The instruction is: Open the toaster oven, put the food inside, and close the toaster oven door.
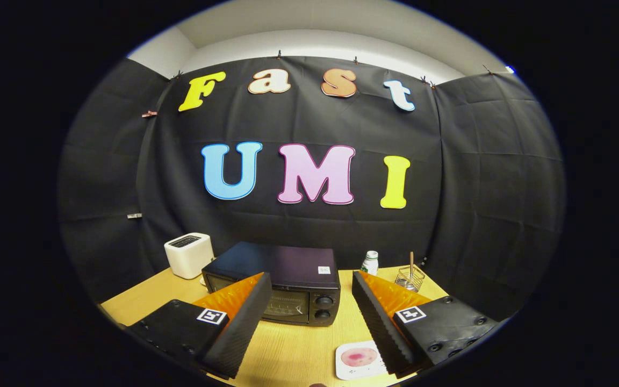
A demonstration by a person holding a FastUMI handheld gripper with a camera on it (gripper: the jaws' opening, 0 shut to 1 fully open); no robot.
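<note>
Two fingers of the gripper point(309, 306) spread wide, nothing held between them, hovering above the wooden table point(299, 349) low in the frame.

Toaster oven point(280, 287) sits centre frame, just below the middle, beyond the fingertips and partly hidden behind the left finger. Dark boxy case, flat top with a small white sticker, glass door point(288, 305) with a rack visible behind it, two round knobs point(323, 307) stacked on its right side. Door looks closed — handle not clearly visible, likely along the top edge of the glass, can't confirm.

Handling, as a guess: rigid metal box, heavy enough to stay put when the door is pulled; door probably hinged at the bottom, so hook the top edge and swing down. Glass is smooth and slippery — avoid pinching it, go for the handle bar.

Food point(359, 357) lower centre-right, just inside the right finger: pinkish-red round slice on a white square plate point(344, 371). Looks thin, soft, possibly slick; grip gently across its edges or it will tear or slide.

Also on the table: white pop-up toaster point(188, 255) left of the oven, small white bottle point(370, 263) and wire basket point(410, 278) with a stick in it to the right.

Task not started.
</note>
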